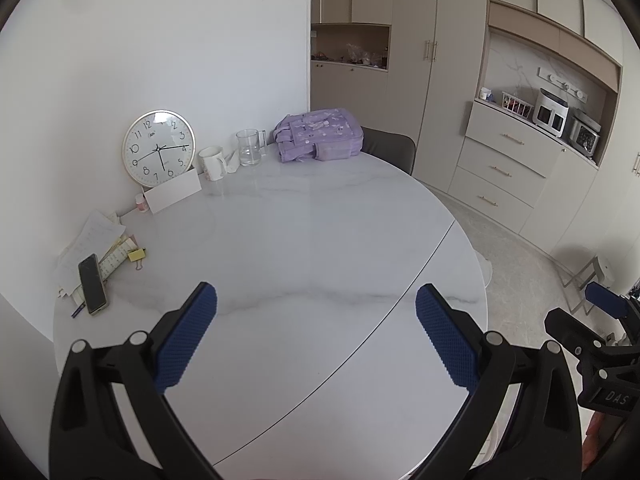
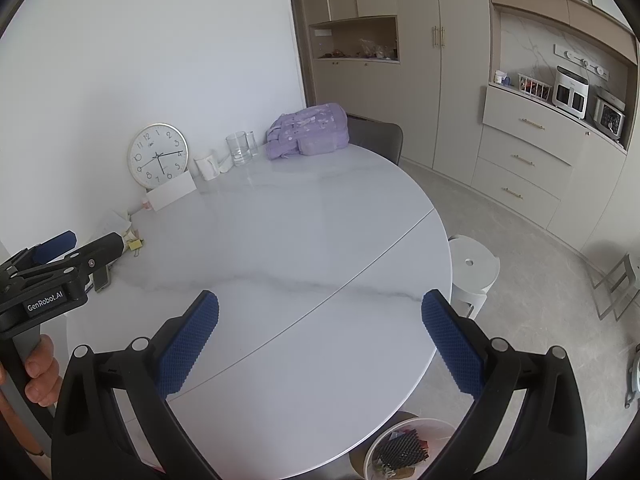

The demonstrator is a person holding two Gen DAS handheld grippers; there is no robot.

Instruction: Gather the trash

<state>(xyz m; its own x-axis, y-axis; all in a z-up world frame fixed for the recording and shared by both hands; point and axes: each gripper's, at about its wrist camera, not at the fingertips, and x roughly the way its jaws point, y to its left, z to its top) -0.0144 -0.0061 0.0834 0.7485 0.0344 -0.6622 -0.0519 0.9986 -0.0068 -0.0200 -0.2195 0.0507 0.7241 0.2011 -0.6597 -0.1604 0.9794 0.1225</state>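
Note:
My left gripper (image 1: 316,292) hovers open over the near part of the round white marble table (image 1: 304,240), with nothing between its blue pads. My right gripper (image 2: 320,296) is open too, empty, above the table's near right edge. Each gripper shows in the other's view: the right gripper (image 1: 570,304) at the far right, the left gripper (image 2: 96,238) at the far left, held by a hand (image 2: 40,368). A white-lined trash bin (image 2: 404,448) stands on the floor below the table edge, holding dark mesh and wrappers. Loose papers (image 1: 92,236) and a crumpled tissue (image 1: 232,162) lie on the table.
Along the wall stand a clock (image 1: 158,148), white card (image 1: 172,196), mug (image 1: 212,162), glass pitcher (image 1: 249,147) and purple backpack (image 1: 318,134). A phone (image 1: 93,284) and yellow binder clip (image 1: 137,256) lie at the left. A white stool (image 2: 472,268) and grey chair (image 2: 376,136) flank the table.

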